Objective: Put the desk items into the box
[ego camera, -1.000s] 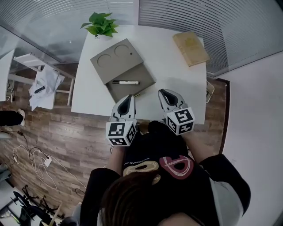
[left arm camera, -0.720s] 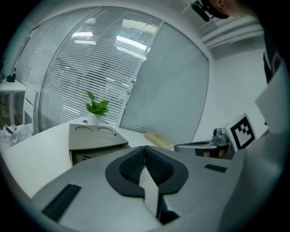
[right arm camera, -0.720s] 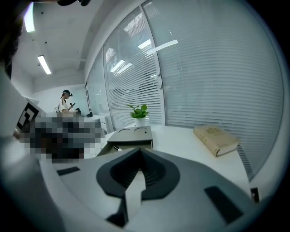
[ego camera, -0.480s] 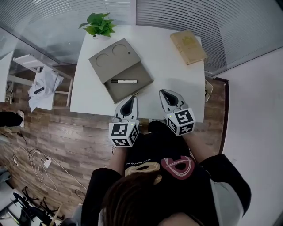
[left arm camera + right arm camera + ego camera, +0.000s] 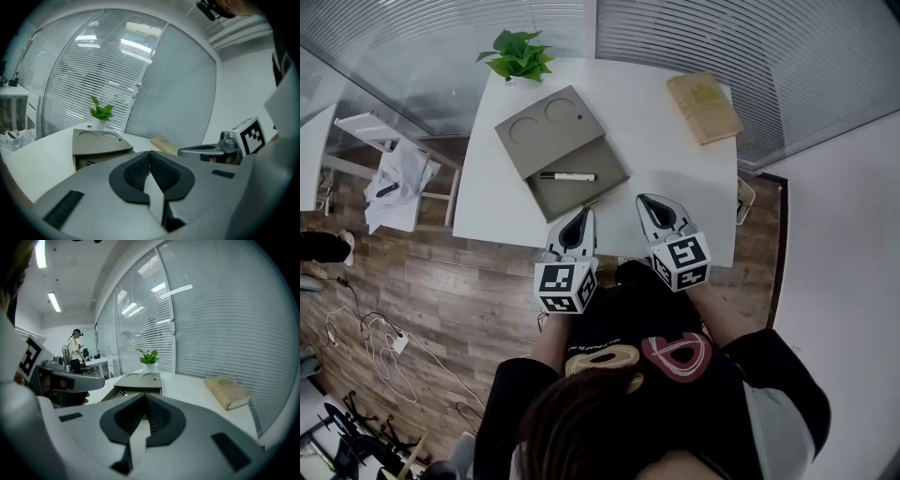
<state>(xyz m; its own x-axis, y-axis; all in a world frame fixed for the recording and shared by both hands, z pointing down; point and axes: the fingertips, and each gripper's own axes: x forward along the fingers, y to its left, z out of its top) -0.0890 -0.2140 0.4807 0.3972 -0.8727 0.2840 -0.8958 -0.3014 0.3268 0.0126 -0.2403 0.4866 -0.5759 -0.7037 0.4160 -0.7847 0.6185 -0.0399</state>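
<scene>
Two sets of jaws pressed together, empty: our left gripper (image 5: 578, 217) and right gripper (image 5: 652, 206). We see the book (image 5: 703, 106) far right, lengthwise near-to-far, nearer the right gripper.

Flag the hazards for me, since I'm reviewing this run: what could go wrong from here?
1. The book lies near the far right edge of the table; a nudge instead of a clean grip could slide it off.
2. The left gripper and right gripper are both shut and empty; they must open before any grab.
3. The book looks wide for the open box, where a pen already lies; it may jam.
</scene>
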